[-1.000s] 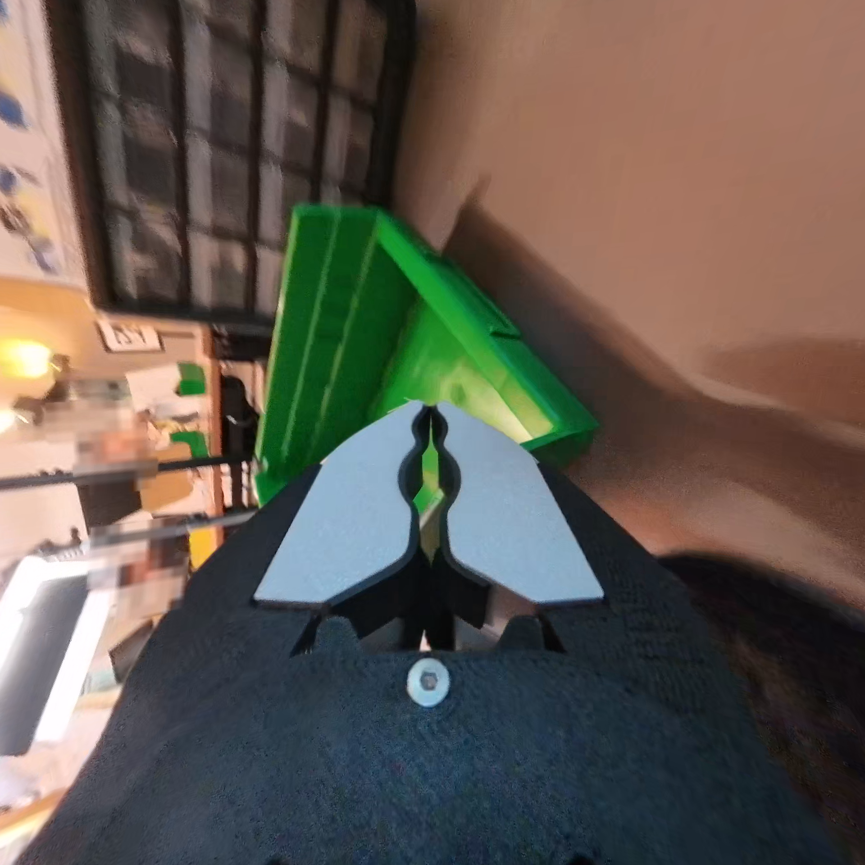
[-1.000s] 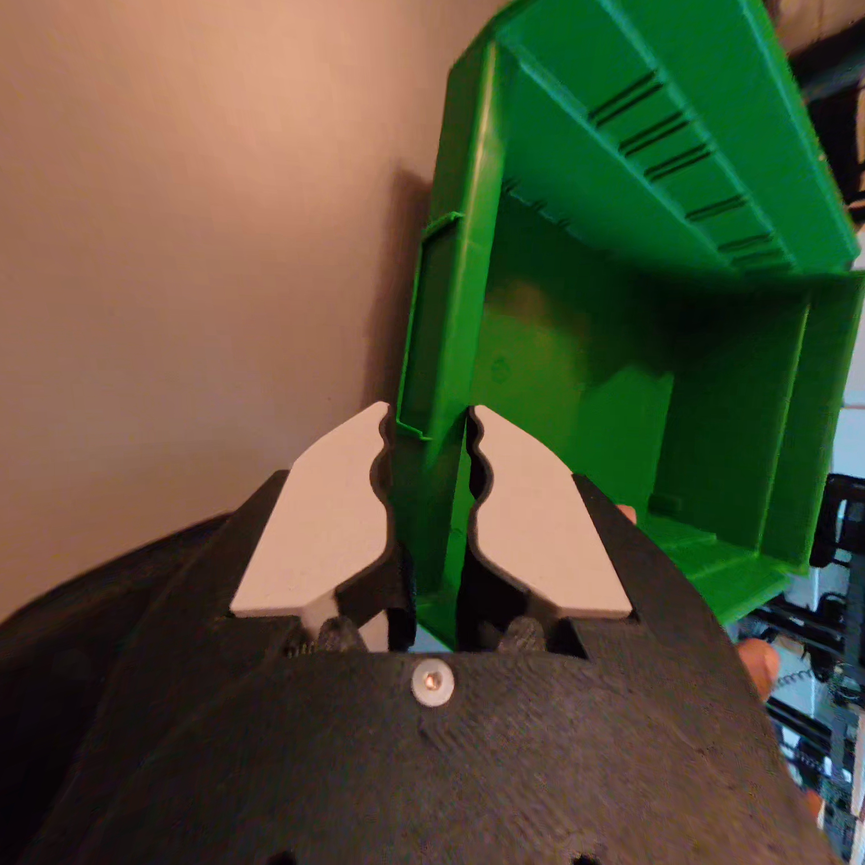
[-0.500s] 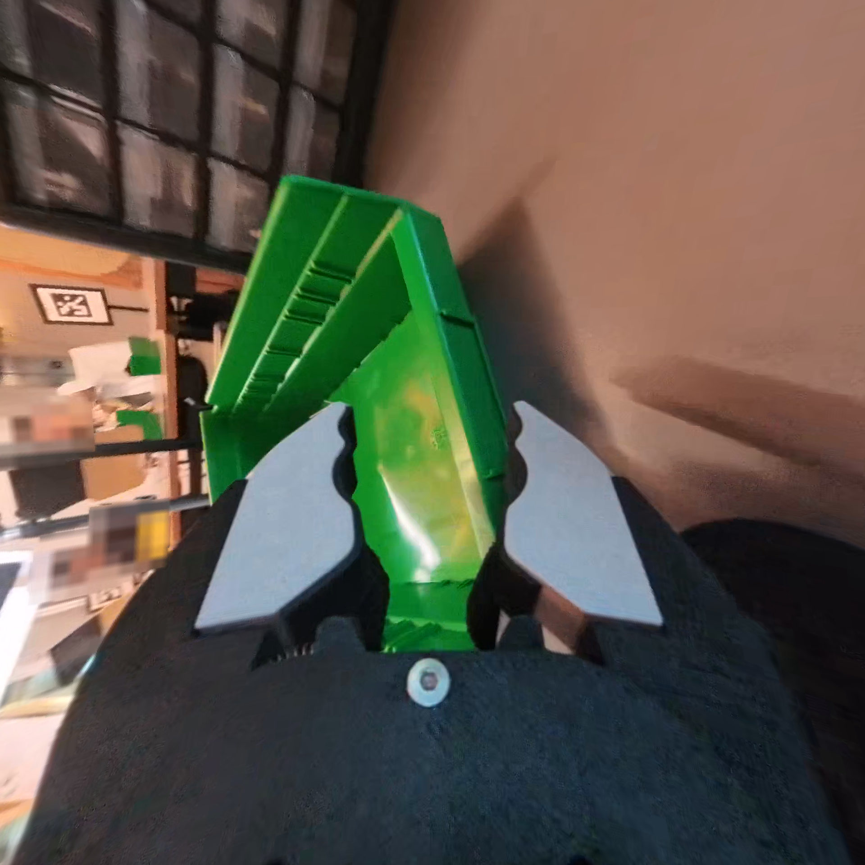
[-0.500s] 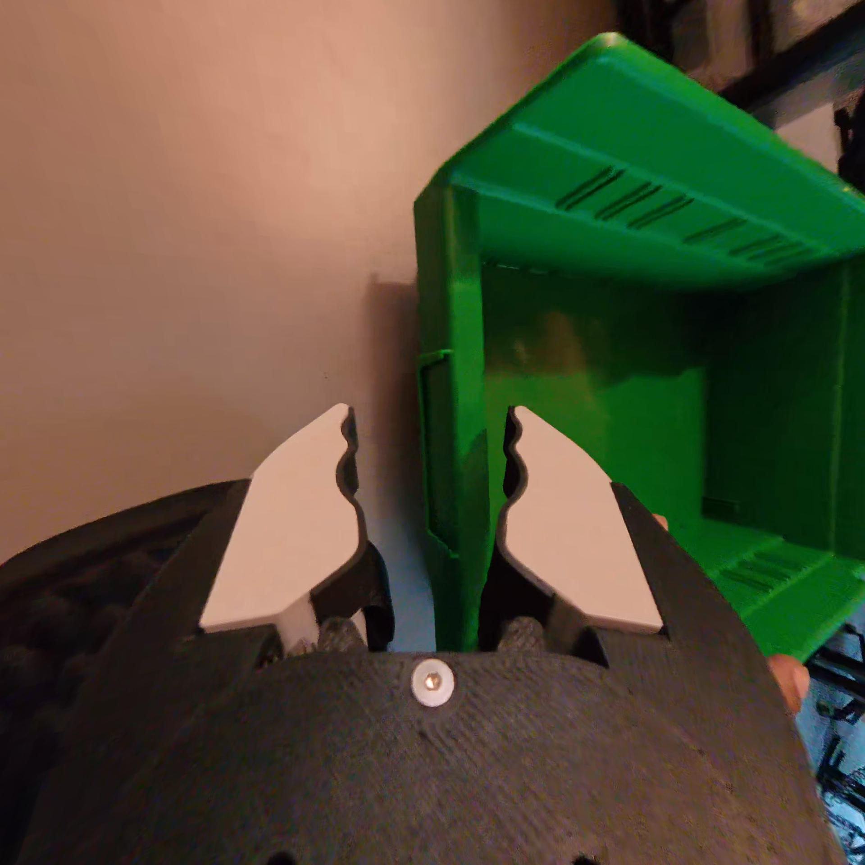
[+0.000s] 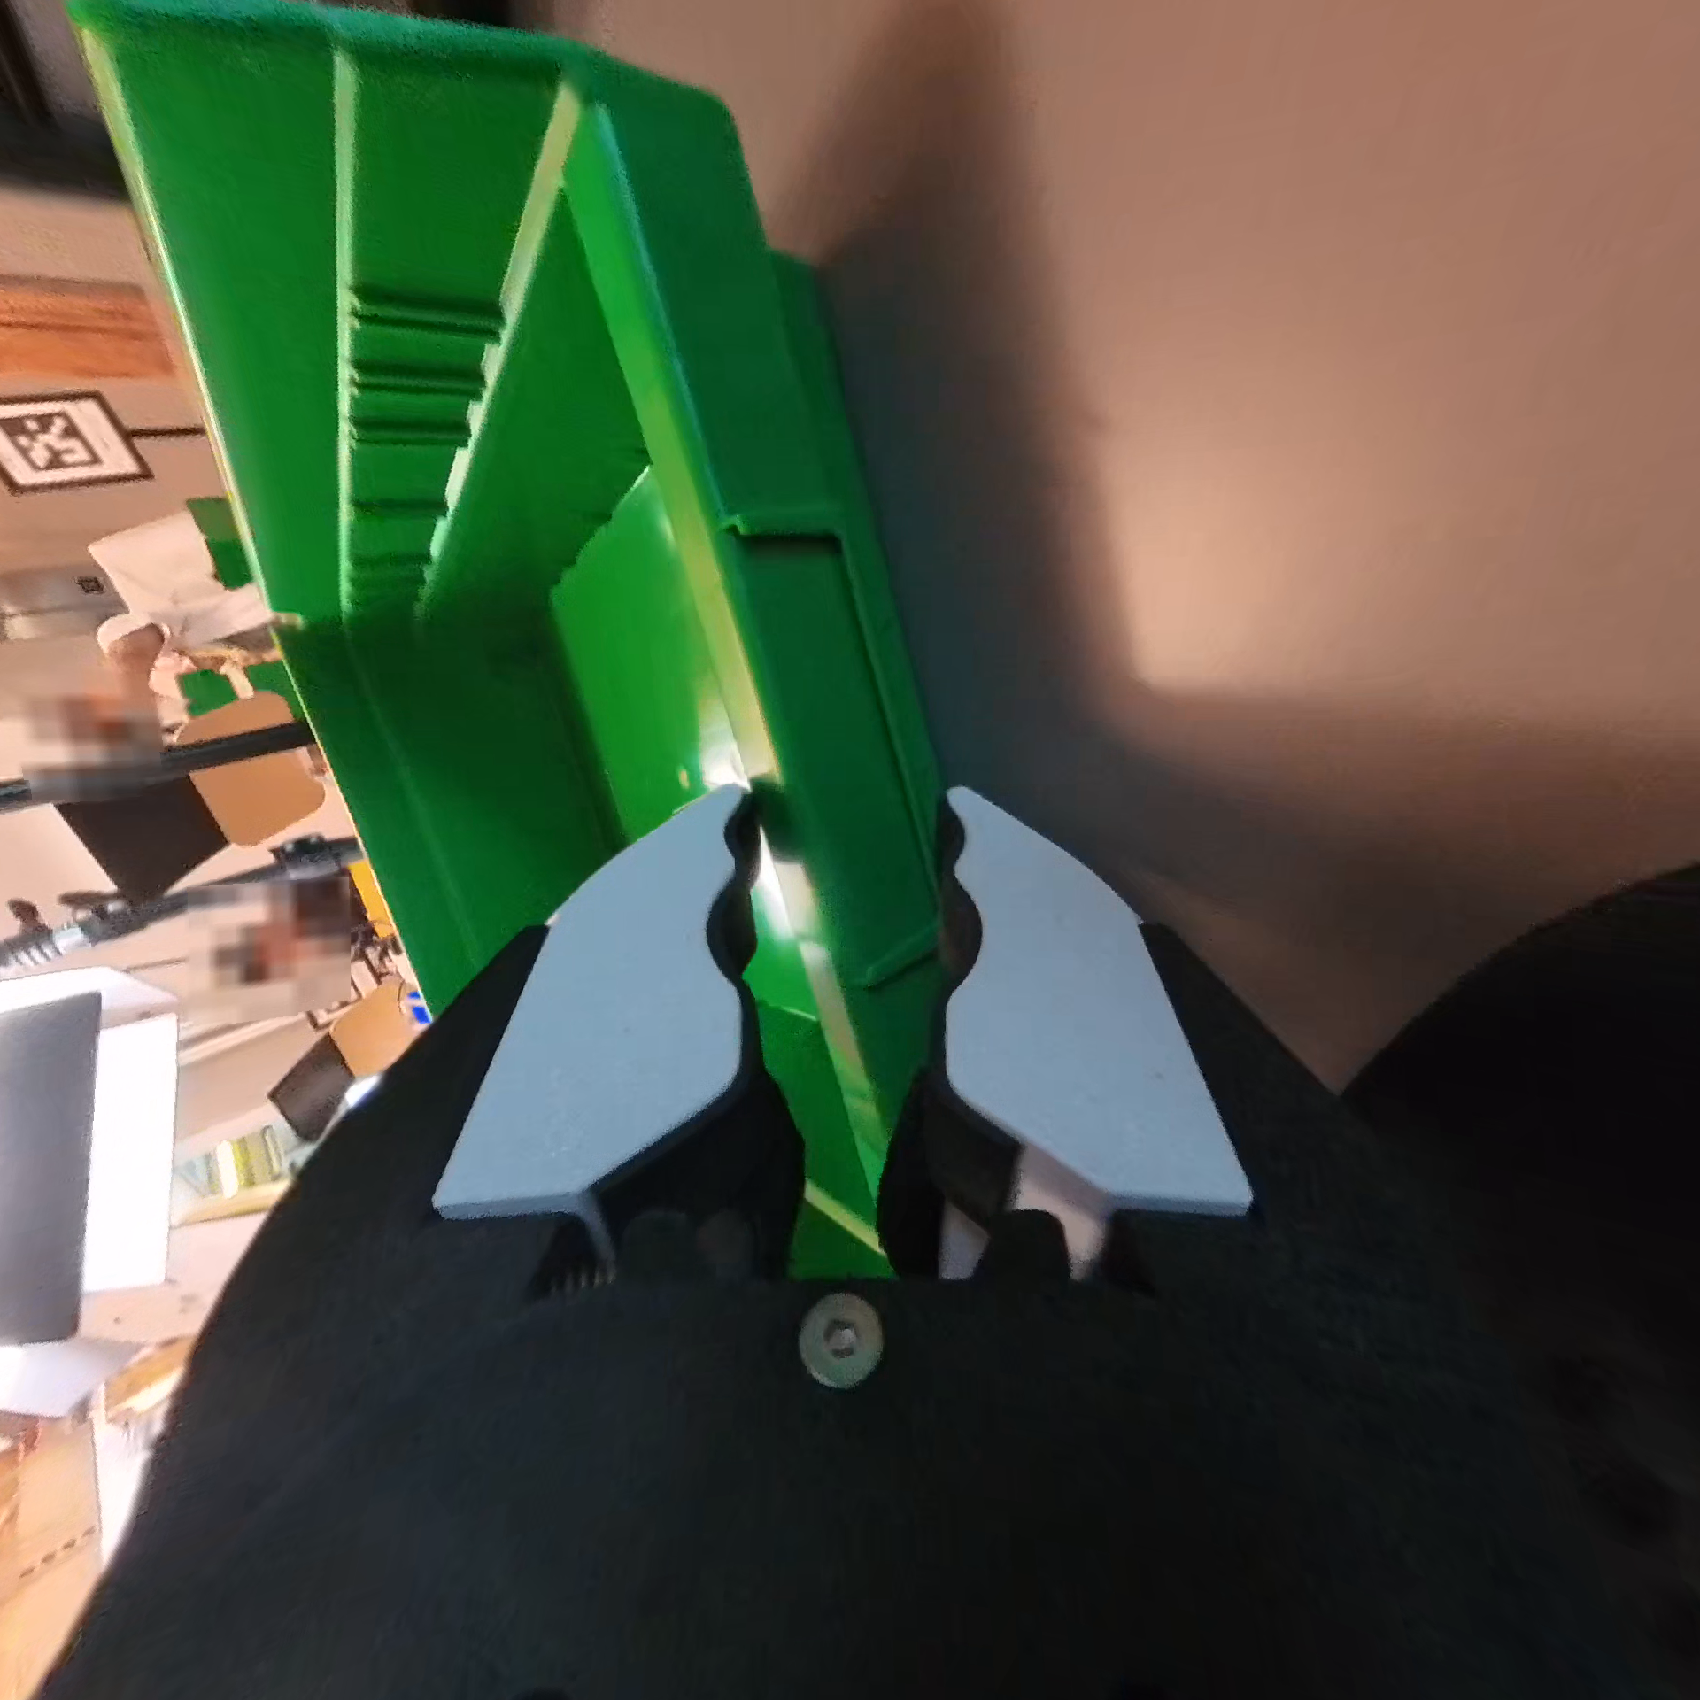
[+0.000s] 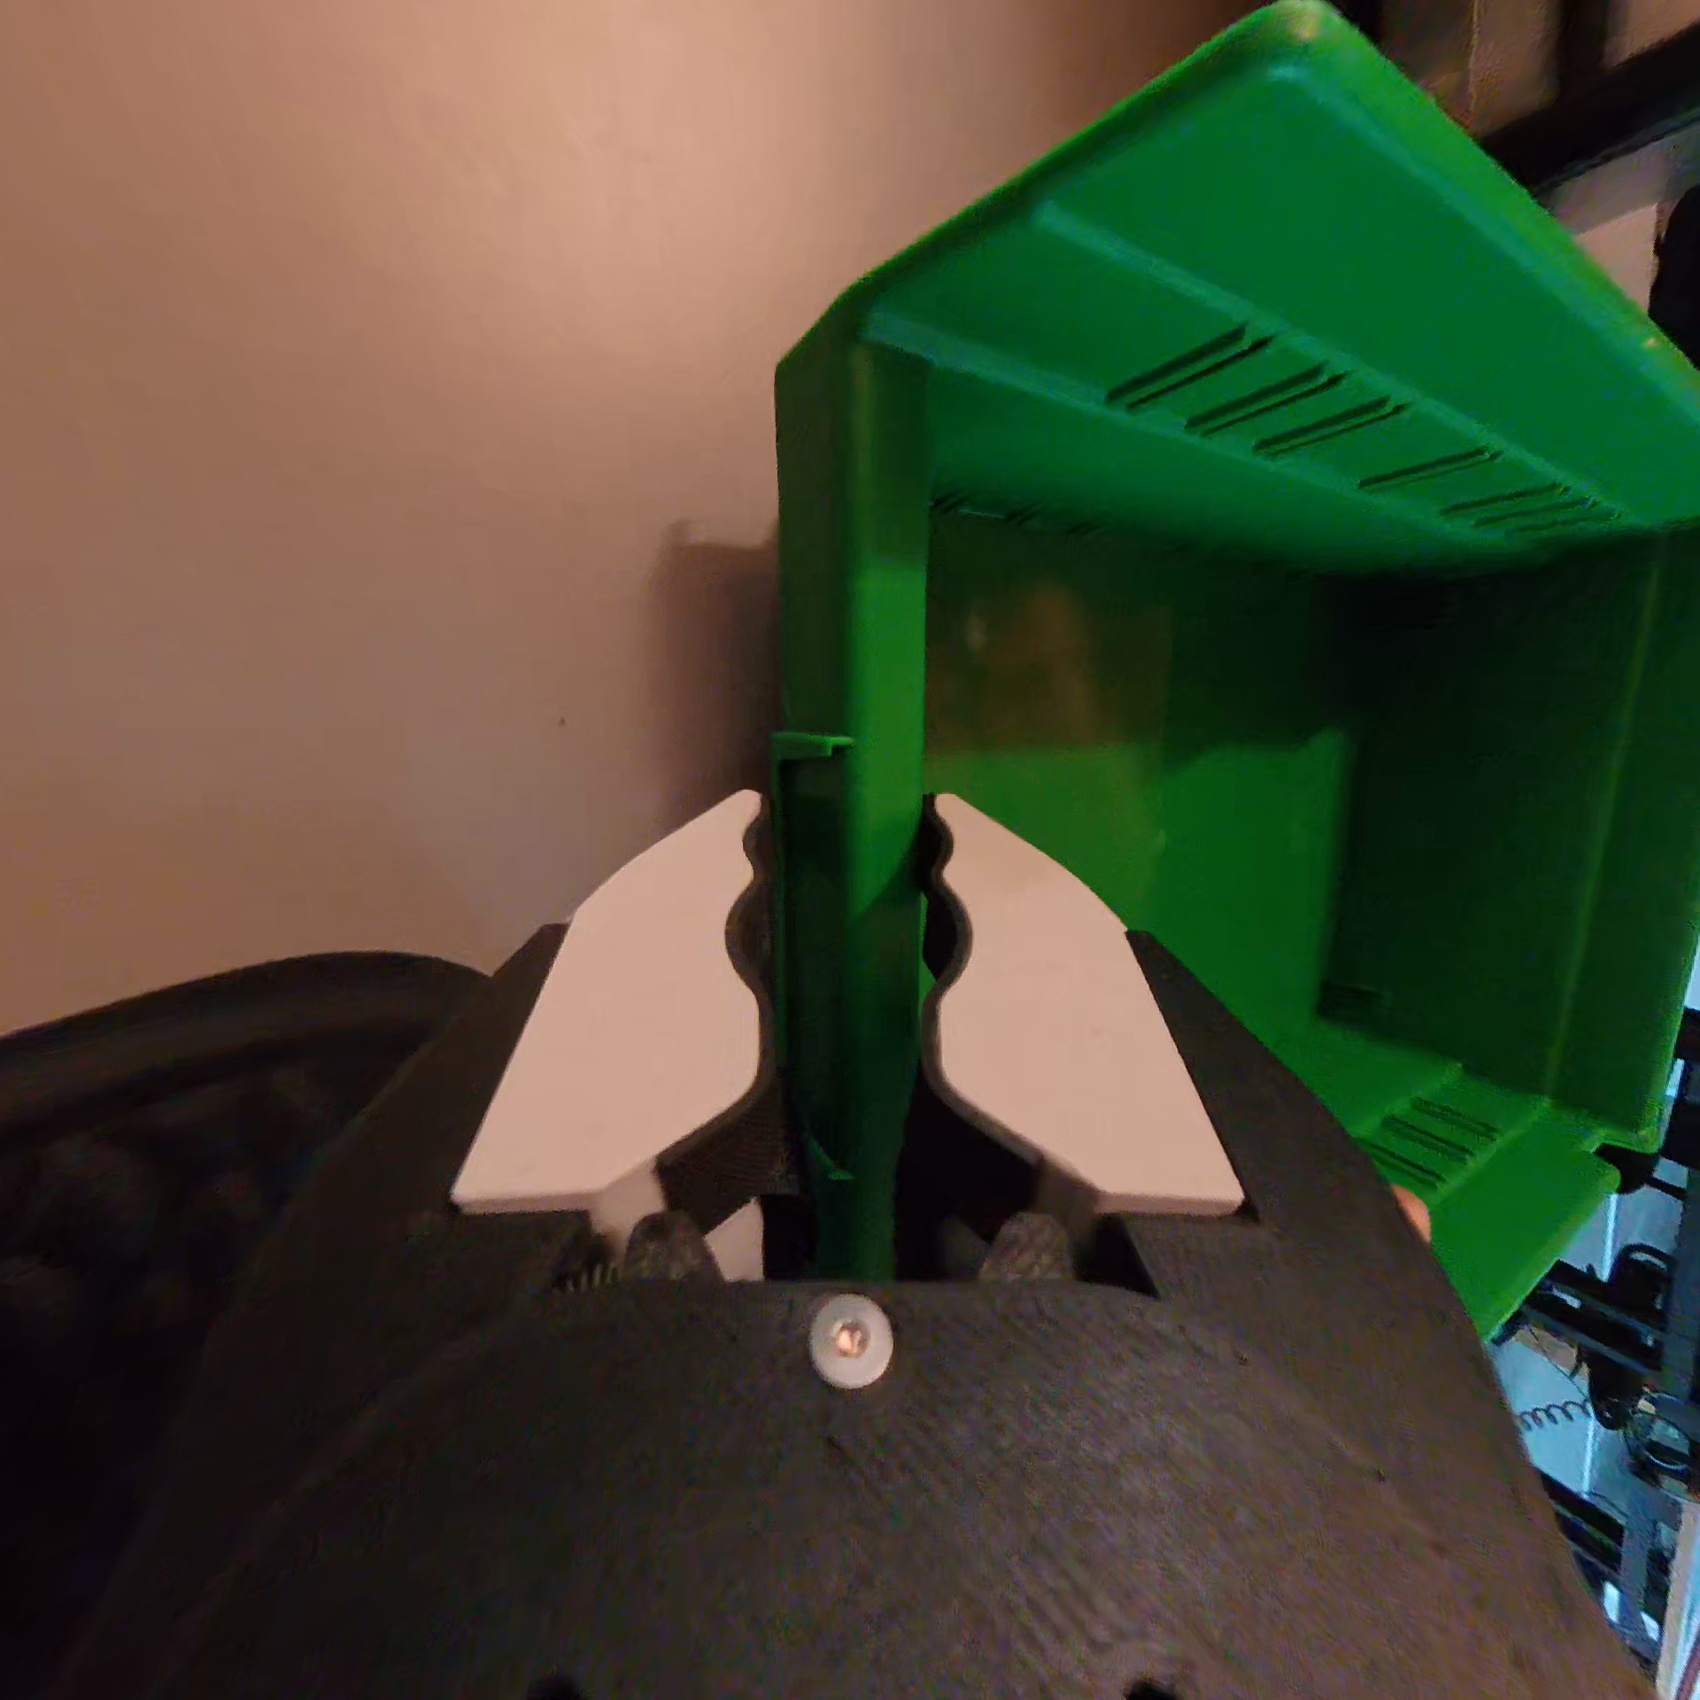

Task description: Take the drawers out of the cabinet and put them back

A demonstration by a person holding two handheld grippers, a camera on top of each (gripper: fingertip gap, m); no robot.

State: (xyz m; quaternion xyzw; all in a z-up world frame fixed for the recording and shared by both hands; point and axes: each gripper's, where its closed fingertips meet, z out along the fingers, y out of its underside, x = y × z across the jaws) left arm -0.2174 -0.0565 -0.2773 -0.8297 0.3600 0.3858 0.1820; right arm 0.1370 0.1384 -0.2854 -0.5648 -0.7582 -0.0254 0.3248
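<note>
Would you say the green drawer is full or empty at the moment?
Empty. The right wrist view looks straight into the green drawer and shows only bare green walls and floor, with nothing inside it.

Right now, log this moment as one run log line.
left gripper: shut on green drawer wall | right gripper: shut on green drawer front wall | drawer: empty, tilted, out of cabinet

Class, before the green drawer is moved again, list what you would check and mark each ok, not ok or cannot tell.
1. Left gripper closed on the green drawer wall: ok.
2. Right gripper closed on the drawer's front wall: ok.
3. Drawer empty, nothing to spill: ok.
4. Drawer level: not ok, it looks tilted.
5. Cabinet slot in view and lined up: cannot tell.
6. Clear of the tan wall: cannot tell.
</note>
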